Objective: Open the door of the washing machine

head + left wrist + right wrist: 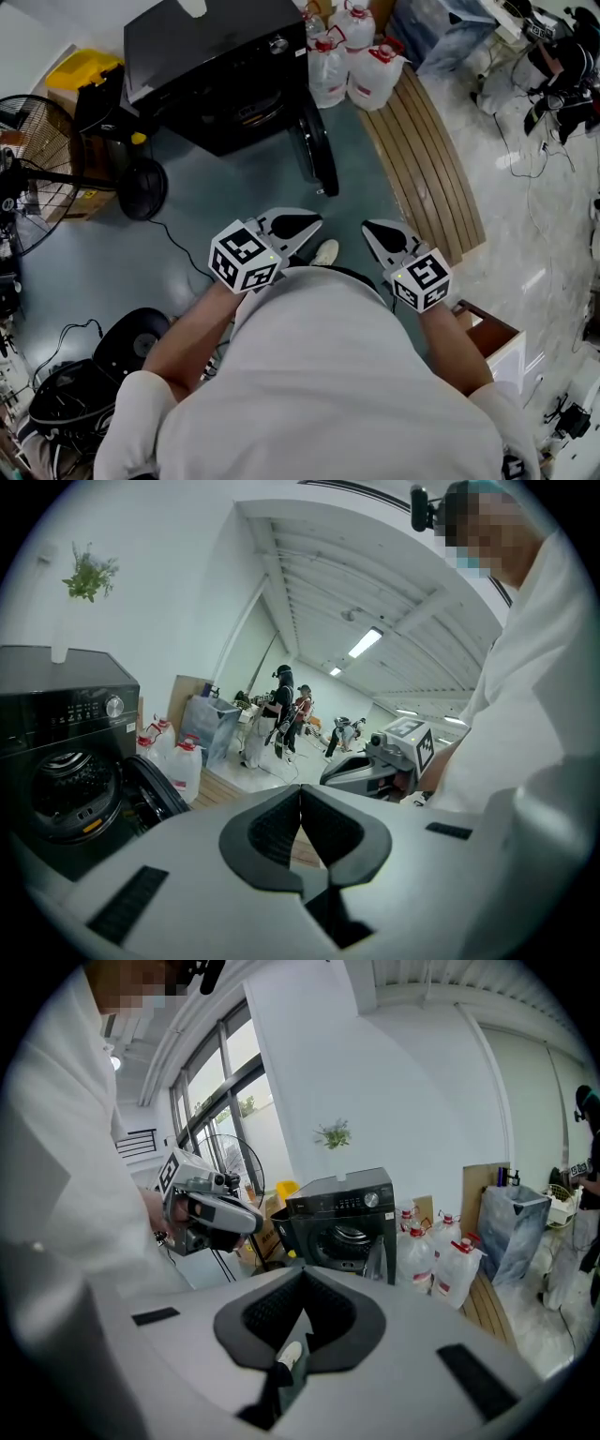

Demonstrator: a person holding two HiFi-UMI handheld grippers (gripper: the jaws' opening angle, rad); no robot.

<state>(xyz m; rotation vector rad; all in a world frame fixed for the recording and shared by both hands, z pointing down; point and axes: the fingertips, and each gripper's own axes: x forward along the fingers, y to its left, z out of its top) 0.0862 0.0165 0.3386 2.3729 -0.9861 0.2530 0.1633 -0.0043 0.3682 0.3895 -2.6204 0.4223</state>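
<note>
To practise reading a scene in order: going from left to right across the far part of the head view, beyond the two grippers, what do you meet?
In order: standing fan → black washing machine → white water jugs → curved wooden slatted platform.

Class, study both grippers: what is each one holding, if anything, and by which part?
Nothing is held. The left gripper and the right gripper are both shut on empty air, away from the washing machine.
</note>
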